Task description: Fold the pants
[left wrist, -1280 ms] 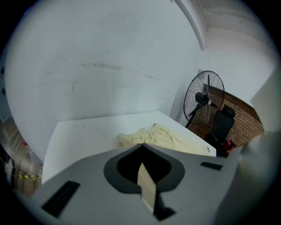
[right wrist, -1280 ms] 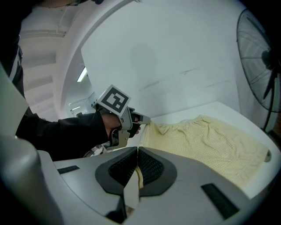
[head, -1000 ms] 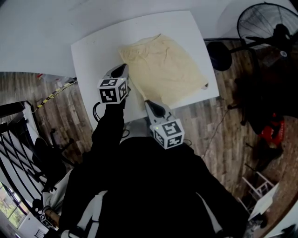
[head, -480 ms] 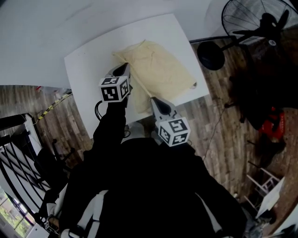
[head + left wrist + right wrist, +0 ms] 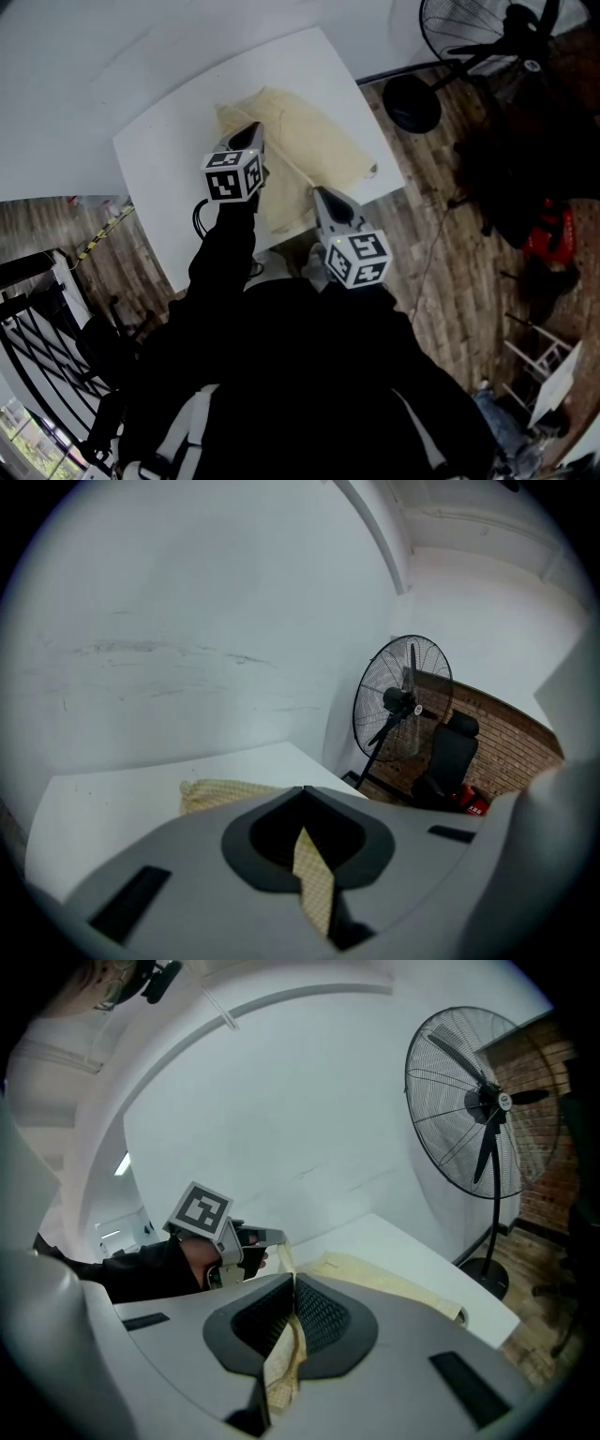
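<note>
Cream pants [image 5: 314,141] lie on the white table [image 5: 164,187]; the cloth lies there as a narrow folded shape. My left gripper [image 5: 251,131] is above the pants' left part, shut on a strip of the cream cloth [image 5: 314,883]. My right gripper [image 5: 322,193] is near the table's front edge, shut on the same lifted edge [image 5: 281,1354]. That edge runs taut between the two grippers. In the right gripper view the left gripper [image 5: 267,1237] hangs over the pants [image 5: 384,1274]. In the left gripper view the pants [image 5: 225,794] show past the jaws.
A black standing fan [image 5: 469,37] with a round base [image 5: 411,103] is on the wooden floor right of the table. A dark chair [image 5: 450,752] and a red item [image 5: 548,239] sit further right. A white wall is behind the table.
Both grippers have carried the held edge across the pants, away from the table's front edge. The cloth lying on the table looks narrower than before.
</note>
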{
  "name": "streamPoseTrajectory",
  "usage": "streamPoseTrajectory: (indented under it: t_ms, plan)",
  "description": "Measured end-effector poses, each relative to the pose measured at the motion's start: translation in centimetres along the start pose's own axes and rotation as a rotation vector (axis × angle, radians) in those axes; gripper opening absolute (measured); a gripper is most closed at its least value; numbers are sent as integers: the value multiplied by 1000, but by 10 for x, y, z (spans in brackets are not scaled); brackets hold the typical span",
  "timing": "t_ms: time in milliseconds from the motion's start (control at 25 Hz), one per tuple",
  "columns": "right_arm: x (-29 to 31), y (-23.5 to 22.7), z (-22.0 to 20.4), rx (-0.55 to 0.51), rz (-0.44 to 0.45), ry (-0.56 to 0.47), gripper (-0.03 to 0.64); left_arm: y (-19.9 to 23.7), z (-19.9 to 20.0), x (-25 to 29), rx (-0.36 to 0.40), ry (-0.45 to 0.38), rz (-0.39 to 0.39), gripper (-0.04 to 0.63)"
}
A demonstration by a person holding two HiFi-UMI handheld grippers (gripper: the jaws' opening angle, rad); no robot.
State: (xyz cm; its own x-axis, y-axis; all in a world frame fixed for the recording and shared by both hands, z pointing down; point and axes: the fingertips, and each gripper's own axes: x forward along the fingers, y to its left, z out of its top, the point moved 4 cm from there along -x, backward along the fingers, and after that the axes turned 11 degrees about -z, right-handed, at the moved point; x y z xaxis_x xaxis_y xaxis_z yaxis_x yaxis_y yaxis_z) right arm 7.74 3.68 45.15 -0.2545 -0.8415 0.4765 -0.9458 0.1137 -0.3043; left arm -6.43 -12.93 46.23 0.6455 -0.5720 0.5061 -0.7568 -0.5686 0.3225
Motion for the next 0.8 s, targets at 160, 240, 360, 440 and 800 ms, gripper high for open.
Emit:
streamPoseTrajectory:
  t_ms: [160,240,360,440,800]
  plan:
    - [2,-21,5,17,-34,-4,9,-10,3,20,15,11,-12,5]
    - [4,-33,4,31,-53,1,9,-15,3,30,18,14,-17,5]
    - [7,-48,3,47,-78,9,9,-20,0,44,18,22,-25,5]
    - [10,-61,4,54,-93,16,9,-23,-1,57,10,29,-32,5]
    - [35,-117,1,106,-141,83,11,-32,-5,110,-39,60,-54,5]
